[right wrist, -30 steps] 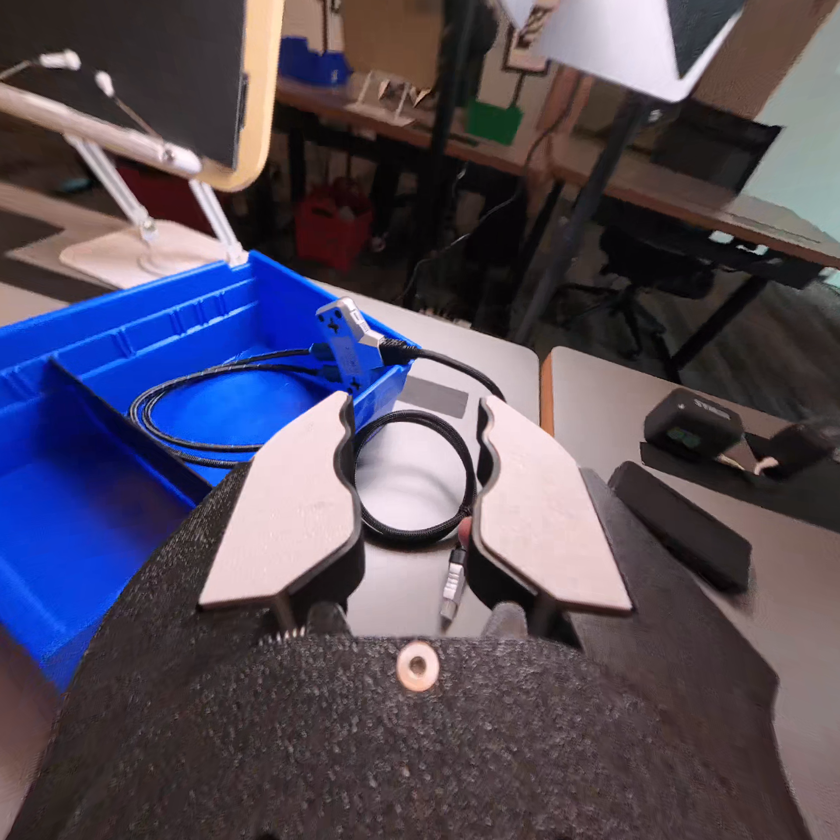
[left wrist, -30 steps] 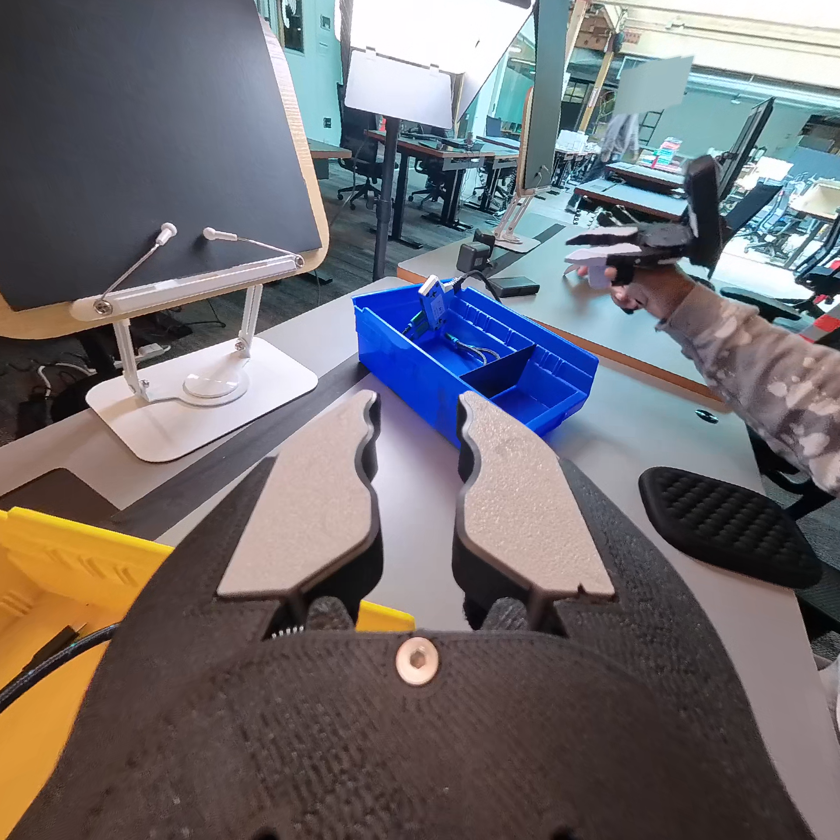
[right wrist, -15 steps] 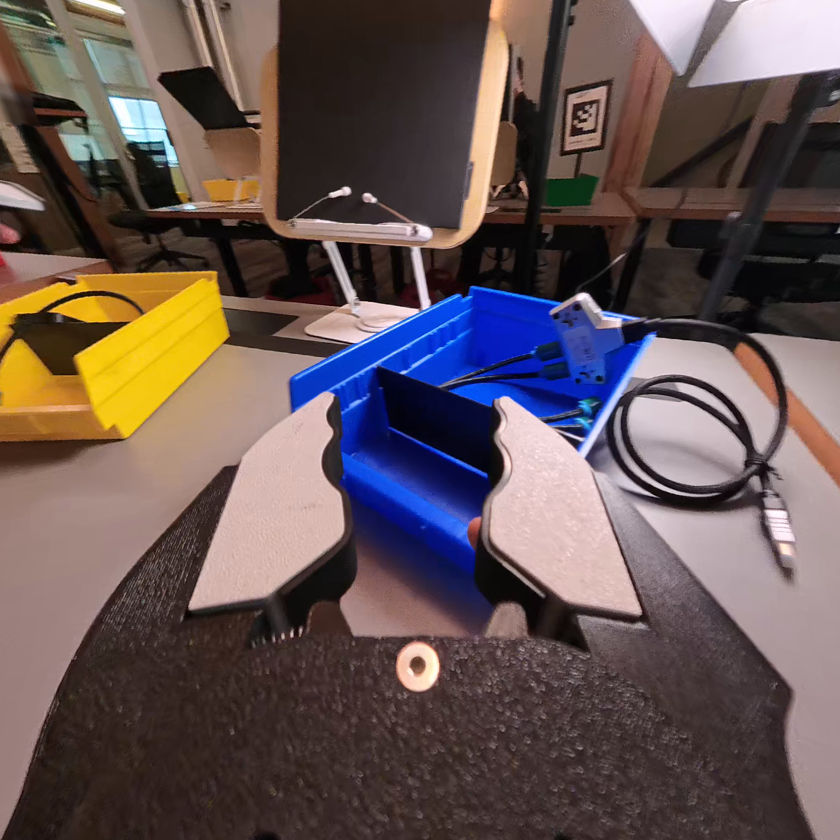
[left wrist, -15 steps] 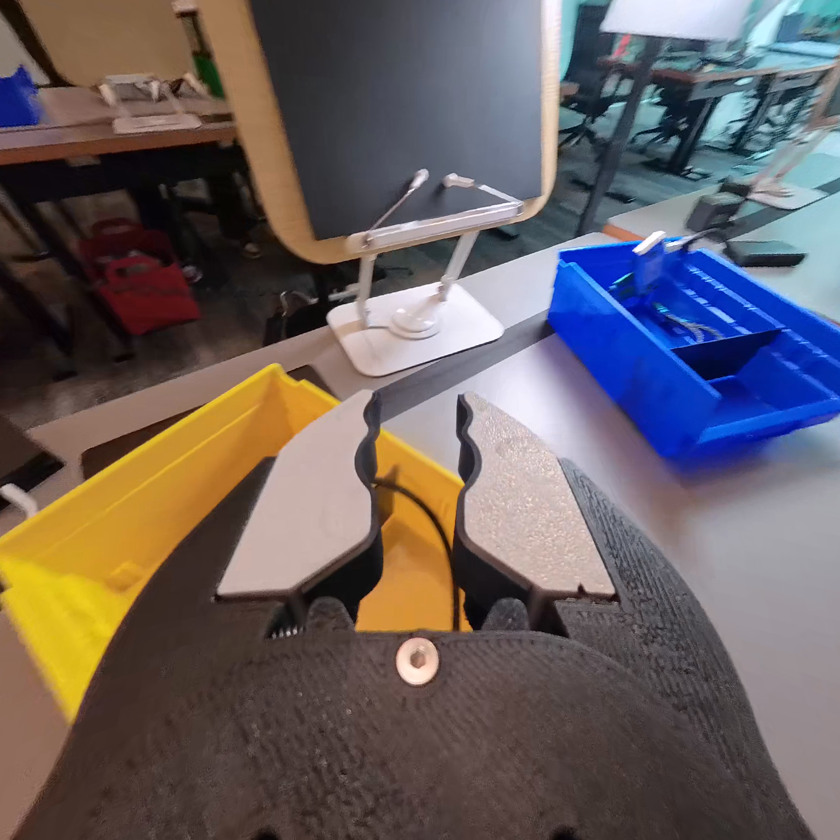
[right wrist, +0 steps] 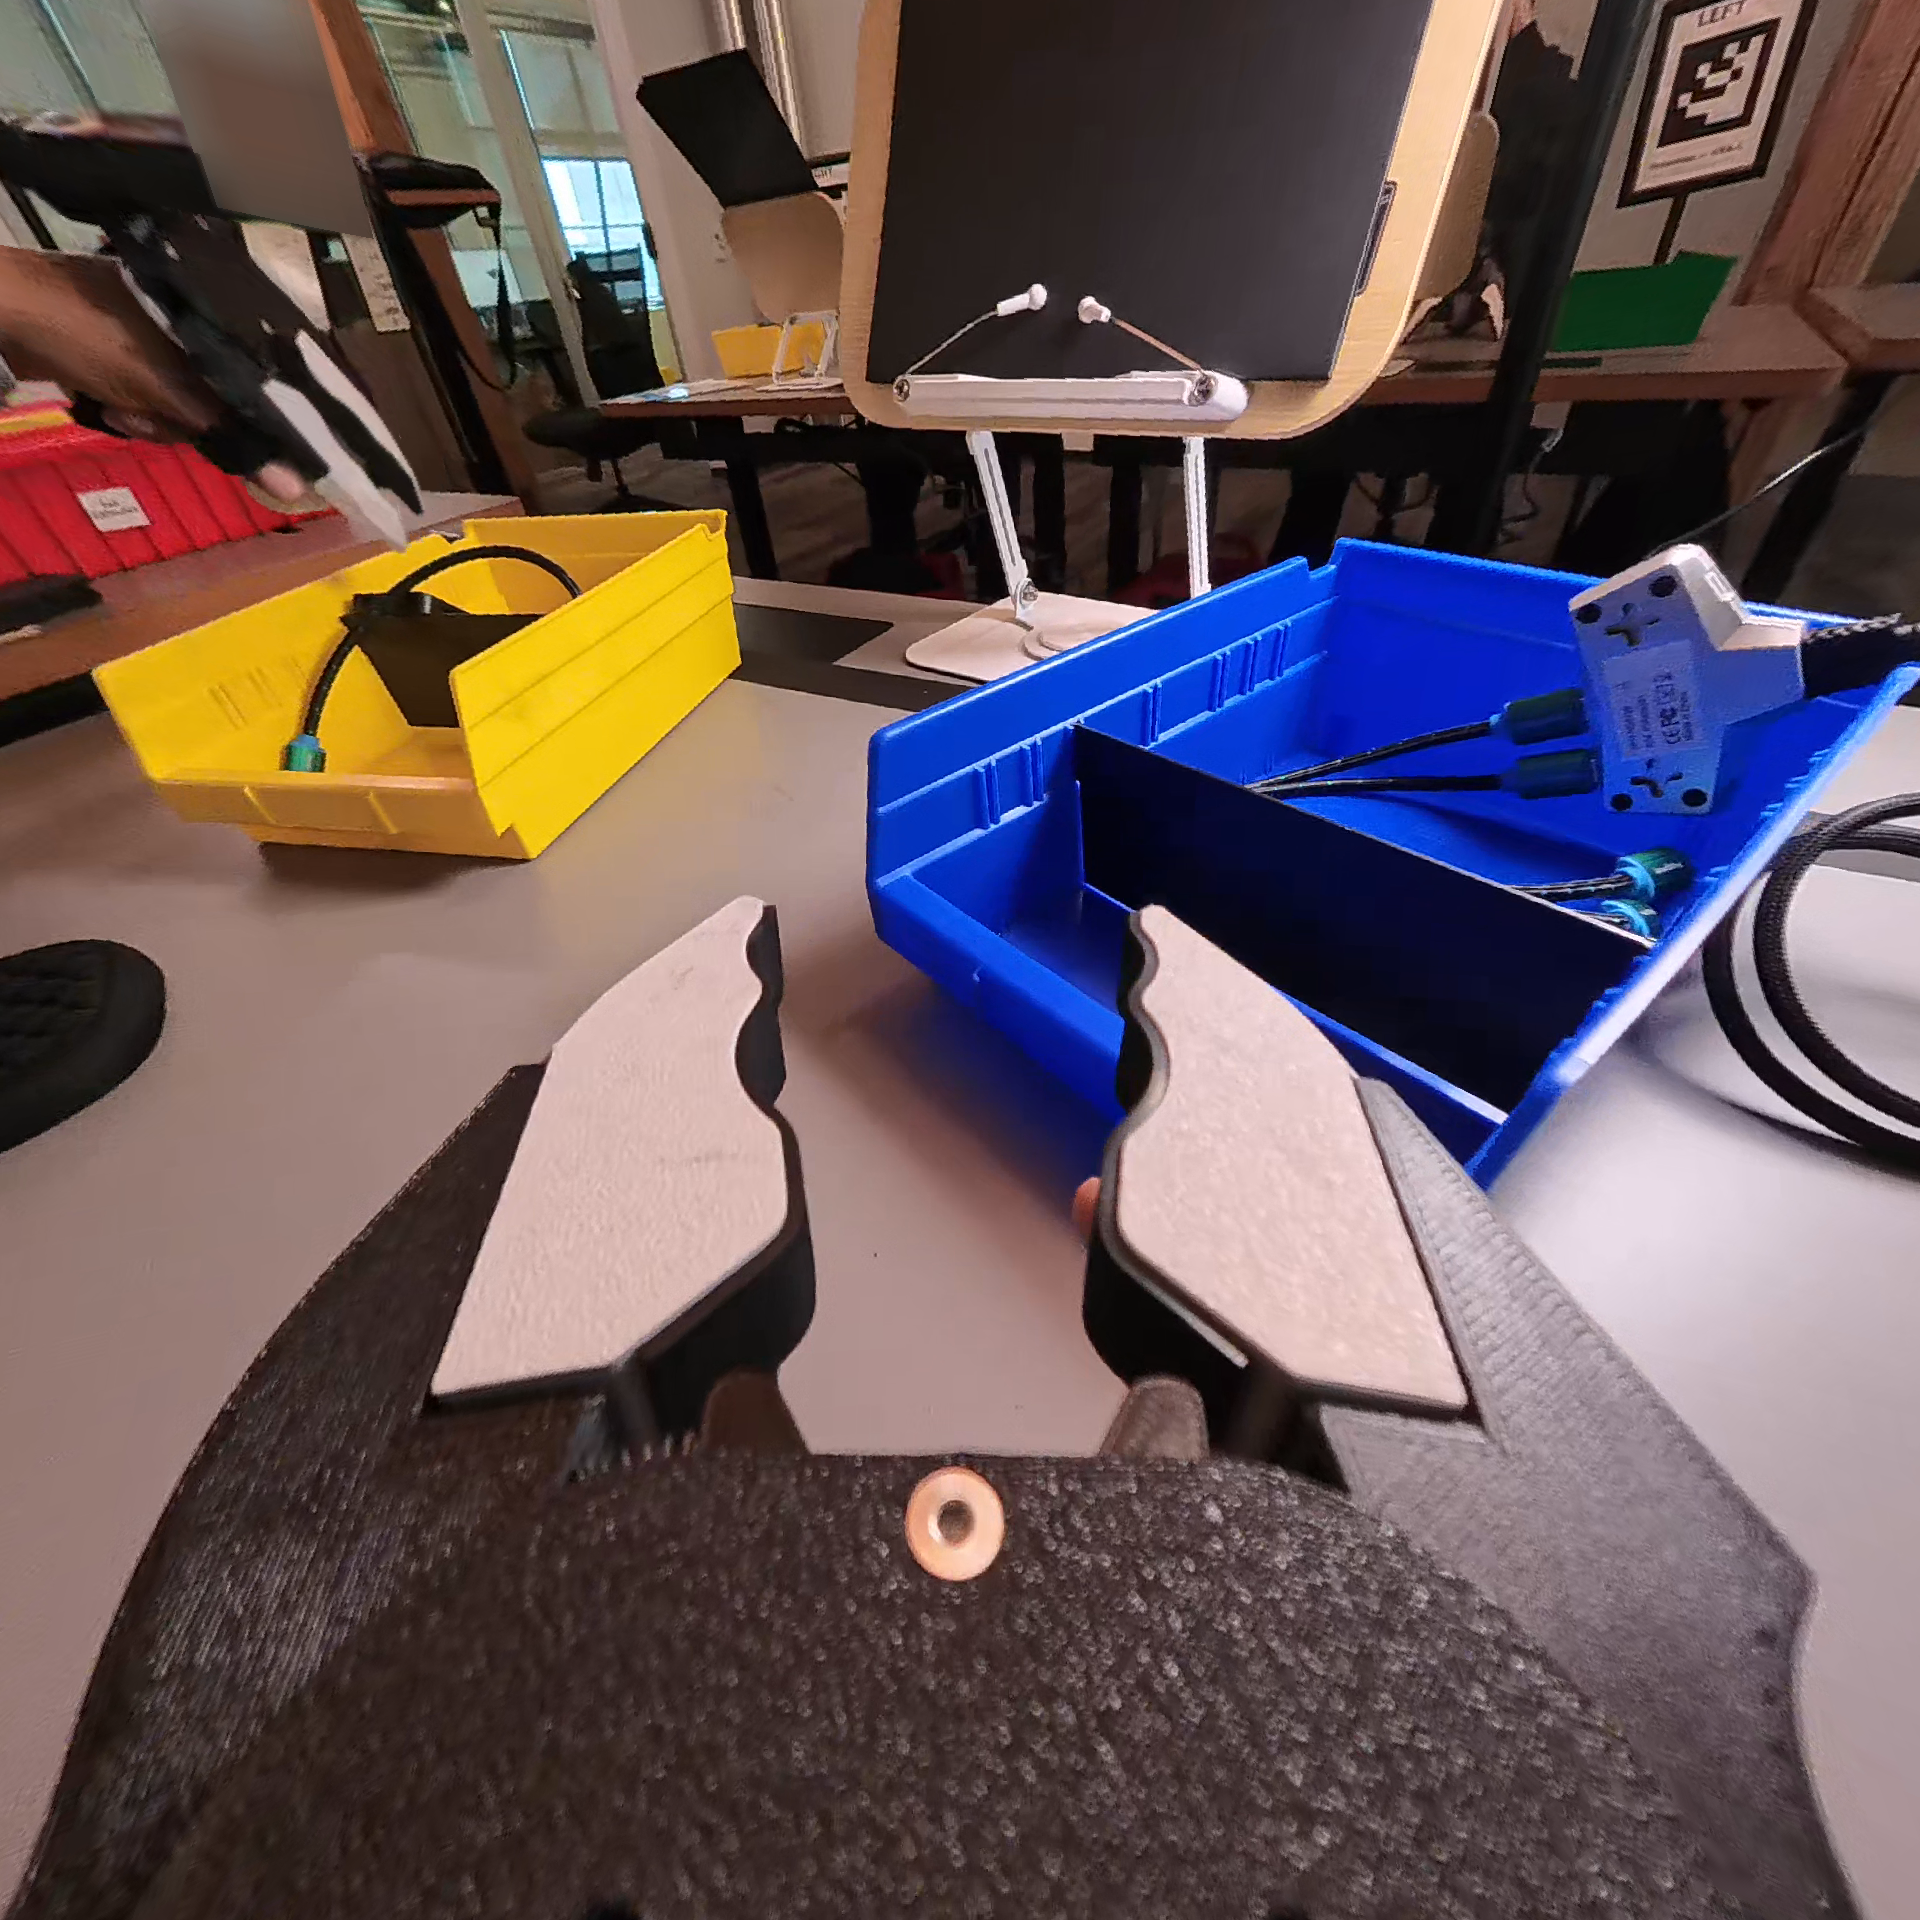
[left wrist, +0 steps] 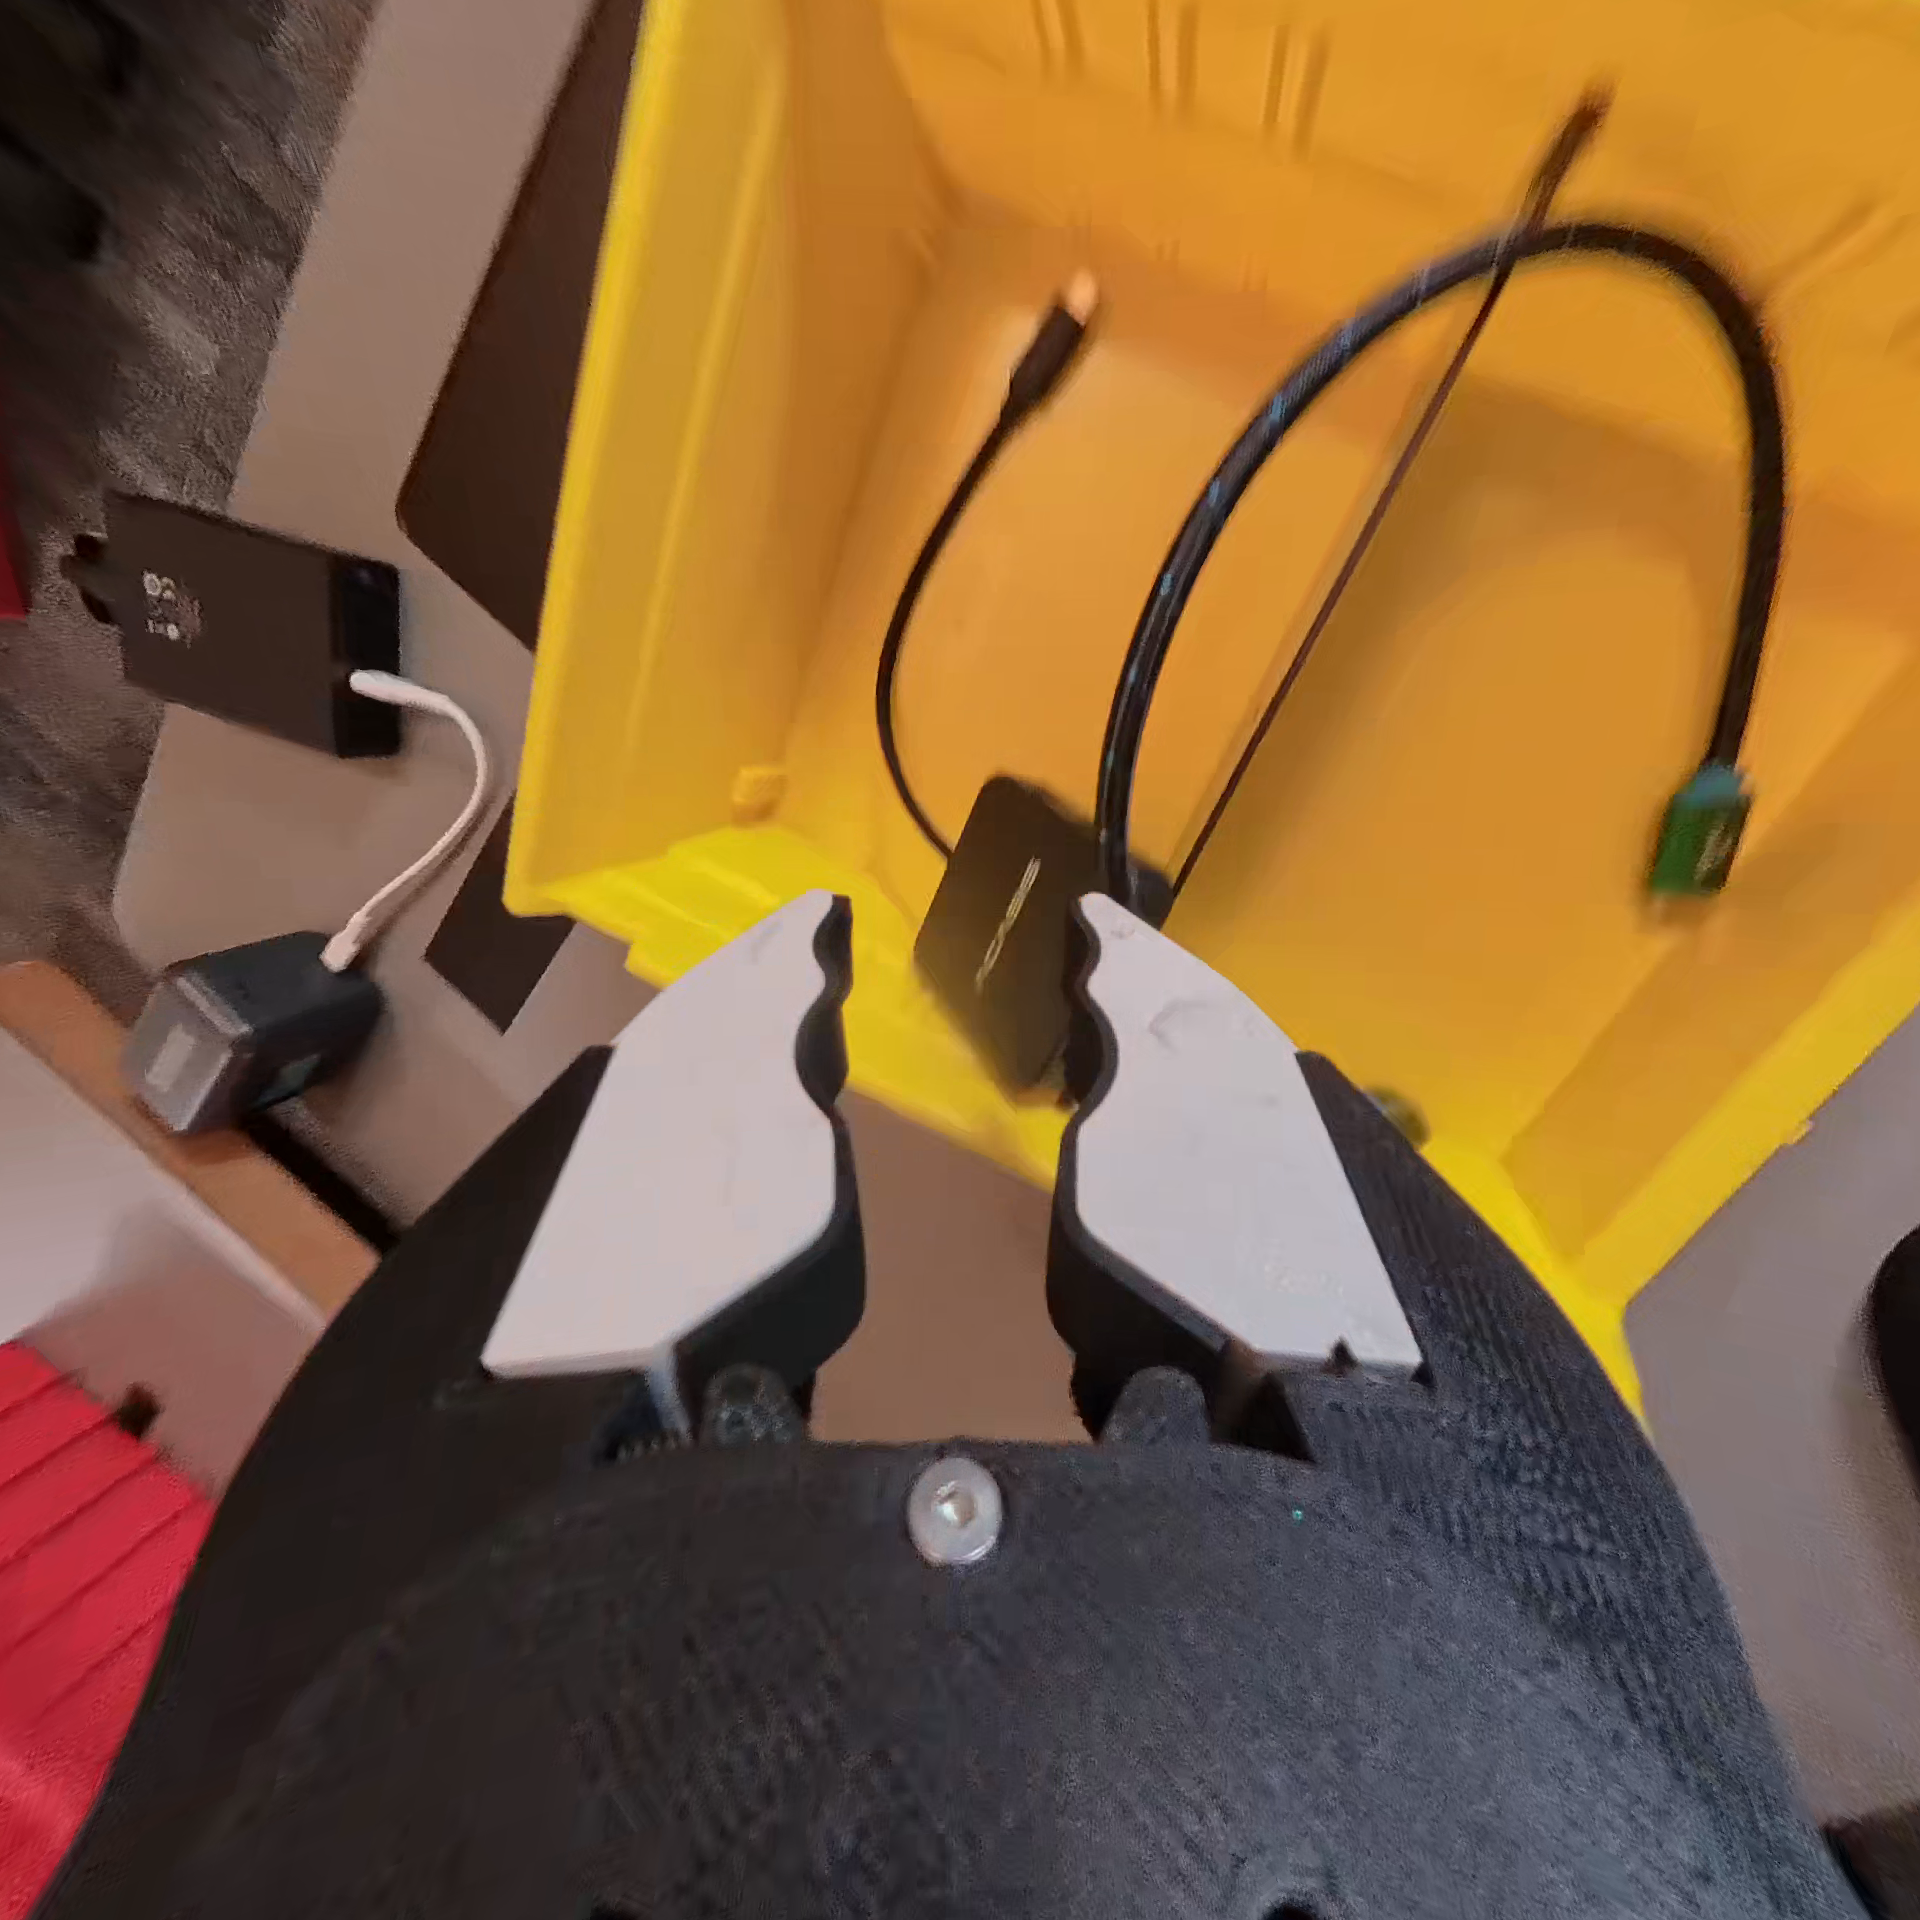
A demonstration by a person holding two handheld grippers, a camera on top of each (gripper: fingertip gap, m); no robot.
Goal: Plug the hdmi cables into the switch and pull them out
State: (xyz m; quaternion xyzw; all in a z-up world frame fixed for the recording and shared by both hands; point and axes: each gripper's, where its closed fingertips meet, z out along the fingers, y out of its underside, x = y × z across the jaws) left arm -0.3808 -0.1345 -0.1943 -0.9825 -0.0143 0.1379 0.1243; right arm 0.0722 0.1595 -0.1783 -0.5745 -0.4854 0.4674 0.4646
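Left wrist view looks straight down into the yellow bin, left gripper spread wide with nothing in it, right above a small black HDMI switch box and its green-tipped cable. Right gripper is also released, over bare grey table just beside the blue bin, where a pale-blue splitter has two cables plugged in.

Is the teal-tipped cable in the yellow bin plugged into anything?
Unplugged. The teal plug lies free on the floor of the yellow bin, apart from the black box.
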